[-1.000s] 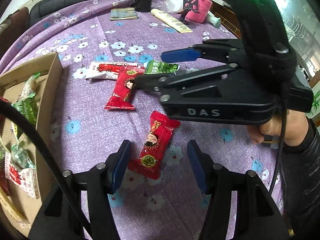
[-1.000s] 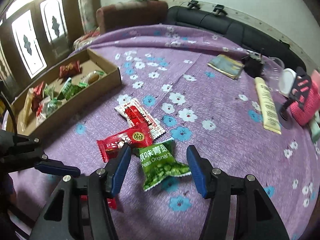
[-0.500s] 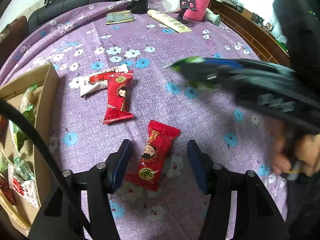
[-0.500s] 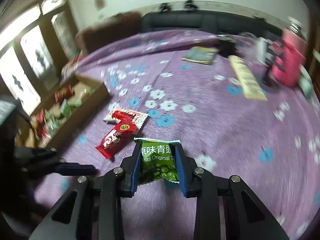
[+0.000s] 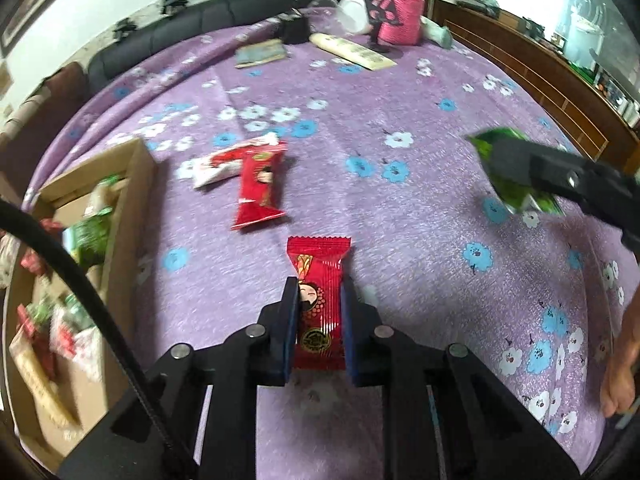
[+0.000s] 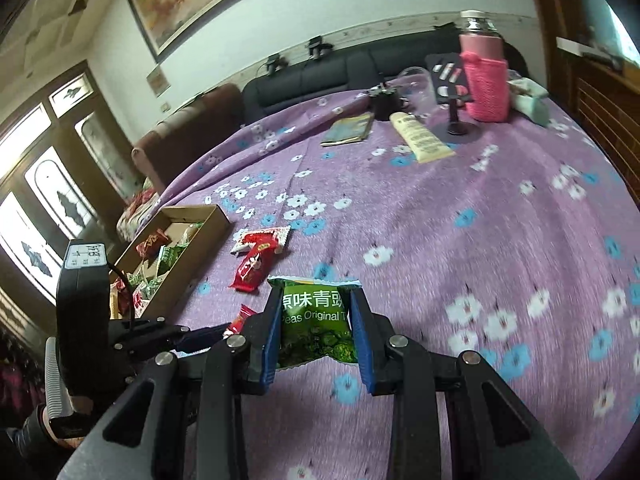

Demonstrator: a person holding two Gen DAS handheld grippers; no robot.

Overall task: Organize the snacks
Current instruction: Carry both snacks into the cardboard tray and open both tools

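Note:
My left gripper (image 5: pixel 319 292) is shut on a red snack packet (image 5: pixel 319 300) that lies on the purple flowered cloth. Beyond it lie a second red packet (image 5: pixel 260 190) and a white-and-red packet (image 5: pixel 218 164). My right gripper (image 6: pixel 316 304) is shut on a green pea packet (image 6: pixel 314 328) and holds it above the cloth; the green pea packet (image 5: pixel 516 184) also hangs at the right of the left wrist view. A cardboard box (image 5: pixel 132 184) with several snacks stands at the left; the box (image 6: pixel 212 232) shows in the right wrist view too.
At the far end of the table stand a pink bottle (image 6: pixel 484 76), a cream tube (image 6: pixel 420 136), a booklet (image 6: pixel 348 130), a black stand (image 6: pixel 452 92) and a clear cup (image 6: pixel 420 84). A dark sofa (image 6: pixel 320 76) runs behind. A person's hand (image 5: pixel 620 360) is at the right edge.
My left gripper has shut on the red packet that lay between its open fingers. My right gripper has shut on the green pea packet, lifted it and carried it off to the right.

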